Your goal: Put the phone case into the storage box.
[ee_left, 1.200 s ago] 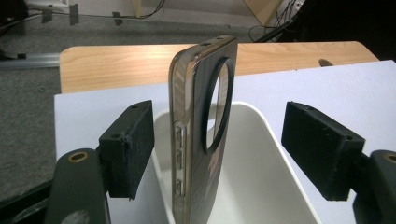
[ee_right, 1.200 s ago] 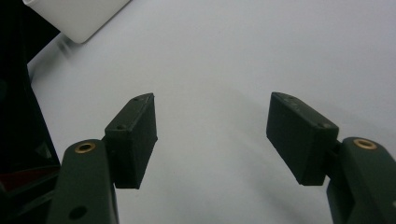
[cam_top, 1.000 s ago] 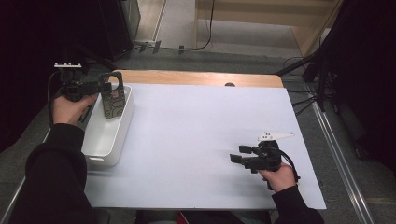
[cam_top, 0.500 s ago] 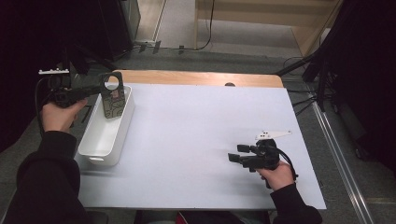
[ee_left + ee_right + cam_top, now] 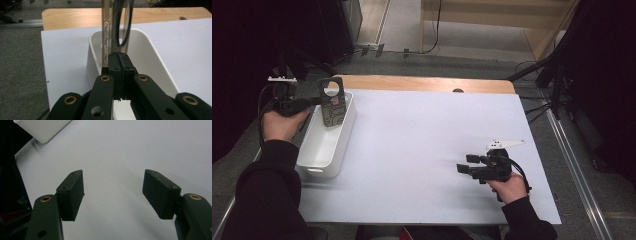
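Phone case (image 5: 333,104) pinched between left gripper (image 5: 314,101) fingers.

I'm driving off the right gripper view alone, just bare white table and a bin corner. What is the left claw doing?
Observer: The left claw is shut on a phone case, holding it upright over the white bin.
Operator: Which part is it gripping?
Observer: In the left gripper view the jaws pinch the case's edge, beside its button cutouts.
Operator: Anything else inside the bin?
Observer: The high view shows nothing else on the bin floor that's visible.
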{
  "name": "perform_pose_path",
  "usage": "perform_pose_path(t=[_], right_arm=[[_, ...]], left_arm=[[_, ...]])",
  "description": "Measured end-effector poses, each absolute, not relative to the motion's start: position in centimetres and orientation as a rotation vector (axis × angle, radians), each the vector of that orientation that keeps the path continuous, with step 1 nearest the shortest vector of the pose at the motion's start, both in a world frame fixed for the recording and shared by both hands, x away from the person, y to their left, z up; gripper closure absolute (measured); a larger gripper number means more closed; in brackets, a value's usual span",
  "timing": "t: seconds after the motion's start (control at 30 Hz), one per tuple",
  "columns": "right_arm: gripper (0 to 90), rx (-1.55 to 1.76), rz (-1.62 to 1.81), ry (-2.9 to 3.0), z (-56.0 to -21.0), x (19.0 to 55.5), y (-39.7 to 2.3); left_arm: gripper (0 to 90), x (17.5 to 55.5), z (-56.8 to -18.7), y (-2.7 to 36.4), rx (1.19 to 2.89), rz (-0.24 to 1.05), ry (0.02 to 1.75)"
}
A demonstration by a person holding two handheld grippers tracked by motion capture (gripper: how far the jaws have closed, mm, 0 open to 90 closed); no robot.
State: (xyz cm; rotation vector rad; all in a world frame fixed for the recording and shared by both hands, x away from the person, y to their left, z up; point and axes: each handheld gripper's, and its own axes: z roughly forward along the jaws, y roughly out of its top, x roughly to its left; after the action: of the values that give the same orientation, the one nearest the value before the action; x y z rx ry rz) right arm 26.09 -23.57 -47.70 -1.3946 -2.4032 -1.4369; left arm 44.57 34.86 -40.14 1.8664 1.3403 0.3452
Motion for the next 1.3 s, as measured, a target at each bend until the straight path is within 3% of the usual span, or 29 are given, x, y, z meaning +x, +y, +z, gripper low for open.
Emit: perform_pose_path(t=[1.3], right_arm=[[32.9, -1.418, -1.449, -2.39, -47.7, 25.6, -23.9]], left_arm=[[89.7, 47.3, -41.6, 33.6, 1.882, 0.348, 1.397]])
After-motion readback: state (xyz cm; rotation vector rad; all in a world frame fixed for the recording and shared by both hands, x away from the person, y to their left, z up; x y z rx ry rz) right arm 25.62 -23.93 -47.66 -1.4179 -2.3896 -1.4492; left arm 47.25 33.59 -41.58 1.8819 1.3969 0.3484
